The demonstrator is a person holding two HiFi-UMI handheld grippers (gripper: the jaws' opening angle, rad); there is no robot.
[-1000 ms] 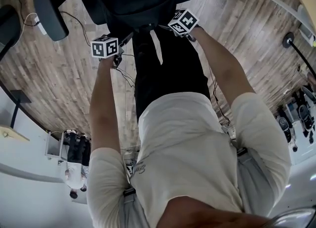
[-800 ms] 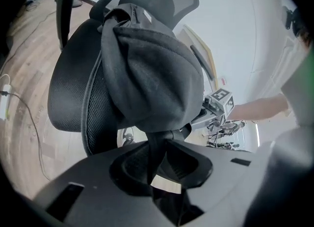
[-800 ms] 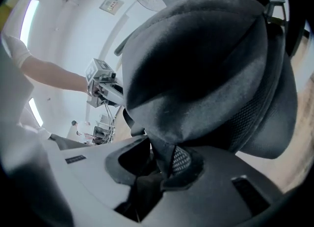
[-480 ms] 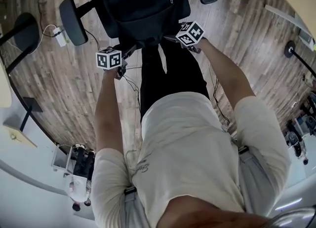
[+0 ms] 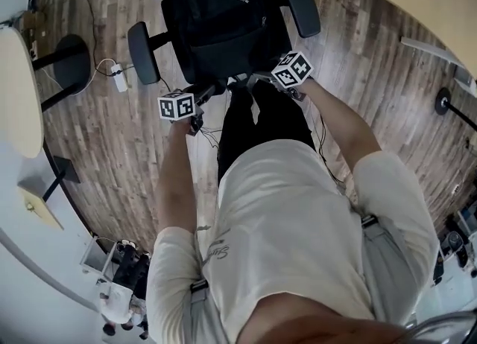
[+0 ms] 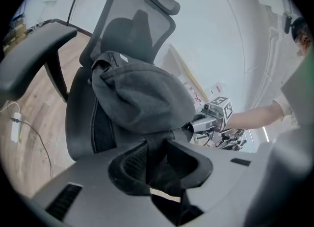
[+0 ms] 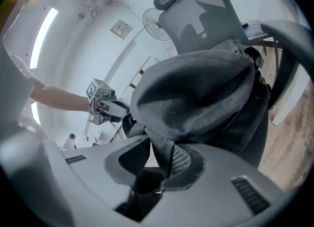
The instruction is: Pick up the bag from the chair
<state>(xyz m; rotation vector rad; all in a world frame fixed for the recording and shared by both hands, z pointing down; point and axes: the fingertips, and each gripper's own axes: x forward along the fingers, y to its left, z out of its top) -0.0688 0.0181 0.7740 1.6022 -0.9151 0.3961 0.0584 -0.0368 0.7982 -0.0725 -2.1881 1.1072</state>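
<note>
**Wood-plank floor** (image 5: 358, 59): being noted only as the surface under the chair. Nothing on it is being touched.

**Black mesh-backed office chair** (image 5: 143, 53): being used as the reference for every position below.

**Black fabric backpack** (image 5: 223, 26): being held over the chair's seat, between the two padded armrests (image 5: 298, 4) and in front of the mesh backrest. No view shows whether its base is being carried clear of the seat.

**Left gripper** (image 6: 158, 162): being held at the chair's front edge, on the person's left. Its jaws have just been closing, and a dark webbing strap (image 6: 156, 145) of the backpack is being pinched between them.

**Right gripper** (image 7: 154, 167): being held at the chair's front edge, on the person's right. Its jaws have likewise just been closing, and a dark folded strap (image 7: 162, 150) is being clamped between the pads.

**Risks (judged, not observed):**
- The whole load is being carried on two narrow bits of fabric, so a strap could be pulled through the pads if the backpack is heavy.
- If one gripper is raised faster than the other, the backpack could be tipped sideways.
- The backpack's bulk could be caught on an armrest while being drawn toward the chair's front.
- If the backpack is dragged rather than lifted, the chair itself could be turned or shifted.
</note>
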